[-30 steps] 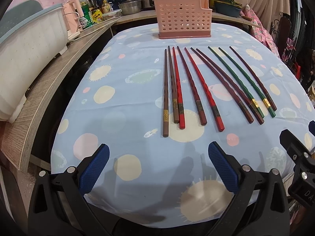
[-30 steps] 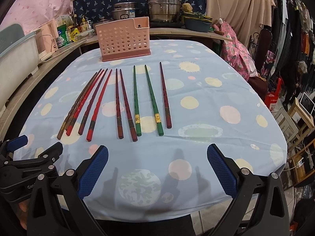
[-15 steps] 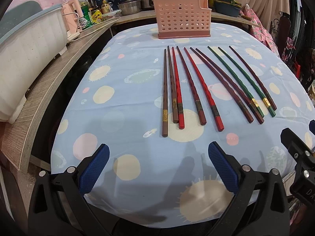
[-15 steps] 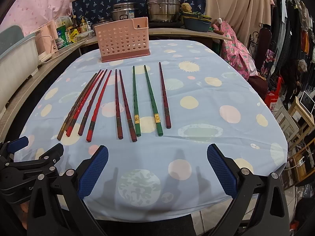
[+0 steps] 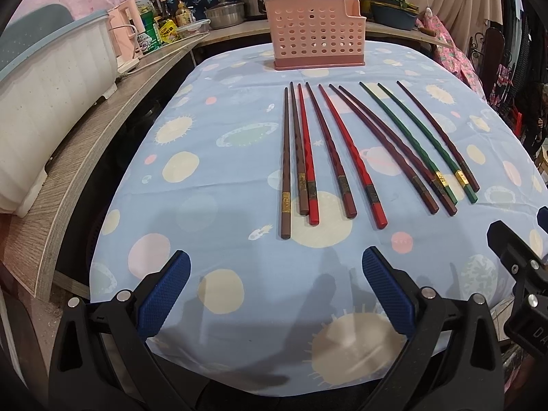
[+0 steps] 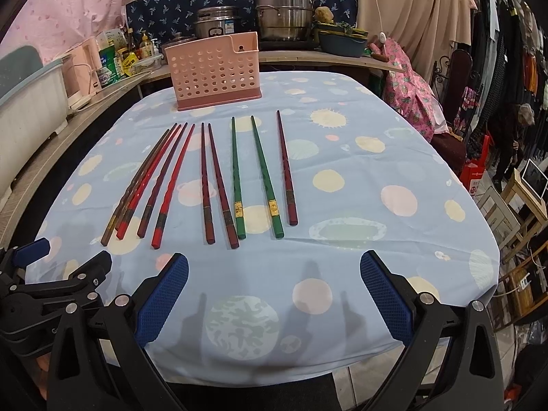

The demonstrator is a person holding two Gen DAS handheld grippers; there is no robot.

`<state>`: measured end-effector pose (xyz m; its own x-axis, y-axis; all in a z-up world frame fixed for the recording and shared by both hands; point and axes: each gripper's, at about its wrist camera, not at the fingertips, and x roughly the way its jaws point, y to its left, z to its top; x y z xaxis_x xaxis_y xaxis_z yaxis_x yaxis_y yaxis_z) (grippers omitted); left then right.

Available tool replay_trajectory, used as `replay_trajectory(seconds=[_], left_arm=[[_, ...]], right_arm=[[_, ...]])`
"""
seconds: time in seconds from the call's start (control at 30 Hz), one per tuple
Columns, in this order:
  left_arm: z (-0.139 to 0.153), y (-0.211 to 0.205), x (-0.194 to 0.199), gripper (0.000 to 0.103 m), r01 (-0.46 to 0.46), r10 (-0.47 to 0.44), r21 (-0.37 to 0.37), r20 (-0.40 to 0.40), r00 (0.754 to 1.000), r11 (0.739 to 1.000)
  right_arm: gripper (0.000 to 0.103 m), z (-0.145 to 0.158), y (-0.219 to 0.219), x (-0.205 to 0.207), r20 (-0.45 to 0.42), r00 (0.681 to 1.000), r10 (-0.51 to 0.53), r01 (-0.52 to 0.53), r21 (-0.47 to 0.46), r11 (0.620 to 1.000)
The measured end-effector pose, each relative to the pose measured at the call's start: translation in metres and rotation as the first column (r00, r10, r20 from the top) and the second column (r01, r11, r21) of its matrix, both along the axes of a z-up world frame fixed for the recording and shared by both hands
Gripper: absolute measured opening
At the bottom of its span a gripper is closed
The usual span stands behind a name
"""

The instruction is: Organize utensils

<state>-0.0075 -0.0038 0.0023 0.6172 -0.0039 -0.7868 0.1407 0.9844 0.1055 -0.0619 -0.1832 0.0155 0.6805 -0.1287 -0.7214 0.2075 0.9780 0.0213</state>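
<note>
Left wrist view. Left gripper [image 5: 274, 294]: fingers spread wide, nothing between them, at the lower edge of the frame over the near end of the surface [image 5: 212, 185], which wears a blue spotted cloth. Chopsticks [image 5: 342, 157]: ten, lying flat in a fan across mid-frame, thick ends toward the camera; brown and red ones at centre, two green ones [image 5: 407, 140] toward the right. Pink perforated holder [image 5: 316, 42]: upright at upper centre, well apart from the tips, apparently empty. Right gripper [image 5: 520, 274]: part of it shows at the right edge.

Right wrist view. Right gripper [image 6: 274, 294]: fingers likewise released and empty, lower centre. Chopsticks [image 6: 219, 178] mid-frame left; holder [image 6: 214, 72] upper left of centre.

Step in hand, judged: first pick not yet begun. To do it well, close on one thick end squarely, since the leftmost sticks touch; lift level, then tip the point down into the holder.
</note>
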Motion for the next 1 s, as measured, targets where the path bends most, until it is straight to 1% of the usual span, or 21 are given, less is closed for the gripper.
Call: replay_trajectory(seconds=[1.0], left_arm=[[-0.0039, 0.0008, -0.0009, 0.096, -0.005, 0.005, -0.005, -0.011, 1.0, 1.0]], right_arm=[[0.096, -0.0007, 0.0027, 0.0, -0.007, 1.0, 0.005, -0.005, -0.007, 1.0]])
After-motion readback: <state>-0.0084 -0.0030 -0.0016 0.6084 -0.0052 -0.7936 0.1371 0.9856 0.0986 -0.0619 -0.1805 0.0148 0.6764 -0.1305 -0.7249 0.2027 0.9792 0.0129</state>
